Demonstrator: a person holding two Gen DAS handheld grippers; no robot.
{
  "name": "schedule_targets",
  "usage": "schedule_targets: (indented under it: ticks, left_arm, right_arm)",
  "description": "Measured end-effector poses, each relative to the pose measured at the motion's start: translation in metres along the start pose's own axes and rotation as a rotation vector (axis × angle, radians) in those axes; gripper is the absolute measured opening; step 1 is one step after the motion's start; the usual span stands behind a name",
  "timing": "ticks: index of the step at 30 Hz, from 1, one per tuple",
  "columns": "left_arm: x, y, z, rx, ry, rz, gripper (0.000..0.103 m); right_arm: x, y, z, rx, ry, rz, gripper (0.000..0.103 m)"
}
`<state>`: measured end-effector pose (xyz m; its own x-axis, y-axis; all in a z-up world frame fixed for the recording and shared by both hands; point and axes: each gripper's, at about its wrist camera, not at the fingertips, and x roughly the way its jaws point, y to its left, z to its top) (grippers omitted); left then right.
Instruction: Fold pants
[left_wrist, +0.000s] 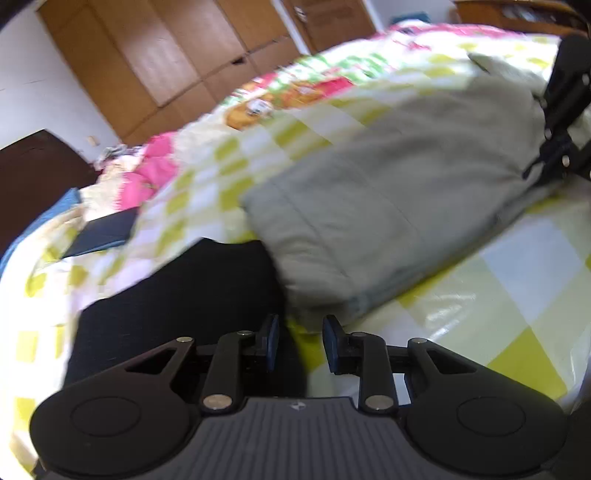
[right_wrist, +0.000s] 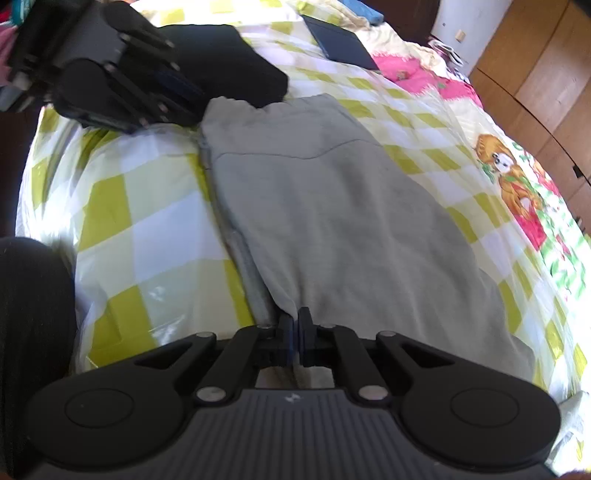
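Observation:
Grey pants (left_wrist: 399, 192) lie folded lengthwise on a bed with a green, yellow and white checked sheet (left_wrist: 517, 295). My left gripper (left_wrist: 299, 343) stands open just short of the pants' near corner, with nothing between its pads. Only the sheet and the edge of a black garment (left_wrist: 184, 295) show below it. In the right wrist view the pants (right_wrist: 332, 206) stretch away from my right gripper (right_wrist: 295, 338), whose jaws are shut on the fabric at the near end. The left gripper (right_wrist: 177, 92) hovers at the far end, beside the black garment (right_wrist: 229, 62).
A dark blue flat case (right_wrist: 340, 40) lies further up the bed, near pink patches of the bedding (right_wrist: 399, 66). Wooden wardrobe doors (left_wrist: 166, 55) stand behind the bed. A dark-clothed part of the person (right_wrist: 29, 332) shows at the left edge.

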<state>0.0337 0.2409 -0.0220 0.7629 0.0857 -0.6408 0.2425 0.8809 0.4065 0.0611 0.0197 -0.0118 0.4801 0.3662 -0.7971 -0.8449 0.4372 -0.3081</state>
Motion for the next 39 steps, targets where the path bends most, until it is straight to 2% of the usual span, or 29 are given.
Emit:
schedule_targets:
  ticks: [3, 5, 7, 8, 9, 12, 13, 16, 18, 21, 24, 27, 32, 36, 39]
  left_arm:
    - [-0.021, 0.007, 0.016, -0.057, -0.069, 0.012, 0.043]
    - [-0.031, 0.007, 0.029, -0.093, -0.139, 0.025, 0.043]
    - [-0.031, 0.007, 0.043, -0.168, -0.196, -0.012, 0.044]
    - [-0.024, 0.003, 0.048, -0.196, -0.197, -0.038, 0.046]
    - [-0.013, -0.006, 0.050, -0.184, -0.168, -0.059, 0.046]
    - [0.026, -0.037, 0.041, -0.112, 0.012, -0.123, 0.044]
    - [0.028, -0.043, 0.036, -0.121, 0.010, -0.109, 0.043]
    - [0.016, -0.043, 0.047, -0.157, 0.002, -0.068, 0.043]
    - [0.003, -0.048, 0.060, -0.158, -0.041, -0.070, 0.044]
    - [-0.008, -0.071, 0.087, -0.143, -0.107, -0.160, 0.046]
    - [-0.007, -0.108, 0.119, -0.111, -0.166, -0.282, 0.047]
    - [-0.001, -0.146, 0.145, -0.084, -0.208, -0.395, 0.050]
    - [0.016, -0.199, 0.171, 0.000, -0.199, -0.509, 0.050]
    - [0.027, -0.218, 0.184, 0.005, -0.186, -0.559, 0.050]
    - [0.036, -0.221, 0.190, -0.009, -0.174, -0.568, 0.050]
  right_arm:
    - [-0.007, -0.001, 0.002, 0.022, -0.011, 0.015, 0.016]
    - [-0.005, -0.003, 0.004, 0.036, -0.012, 0.020, 0.017]
    - [-0.004, -0.001, 0.002, 0.053, -0.010, 0.015, 0.017]
    - [-0.005, -0.003, 0.001, 0.072, -0.007, 0.014, 0.017]
    - [-0.008, -0.007, -0.001, 0.101, -0.003, 0.015, 0.017]
    - [-0.026, -0.033, -0.013, 0.213, -0.007, 0.003, 0.022]
    - [-0.035, -0.046, -0.020, 0.258, -0.010, -0.015, 0.023]
    - [-0.061, -0.091, -0.049, 0.416, -0.020, -0.095, 0.025]
    - [-0.073, -0.127, -0.070, 0.549, -0.017, -0.156, 0.026]
    - [-0.080, -0.189, -0.107, 0.766, -0.015, -0.262, 0.026]
    - [-0.073, -0.253, -0.143, 1.022, -0.034, -0.284, 0.029]
    - [-0.063, -0.299, -0.172, 1.201, -0.111, -0.281, 0.028]
    - [-0.046, -0.356, -0.202, 1.316, -0.161, -0.375, 0.029]
    - [-0.023, -0.383, -0.224, 1.450, -0.183, -0.301, 0.028]
    - [-0.013, -0.391, -0.233, 1.507, -0.223, -0.273, 0.015]
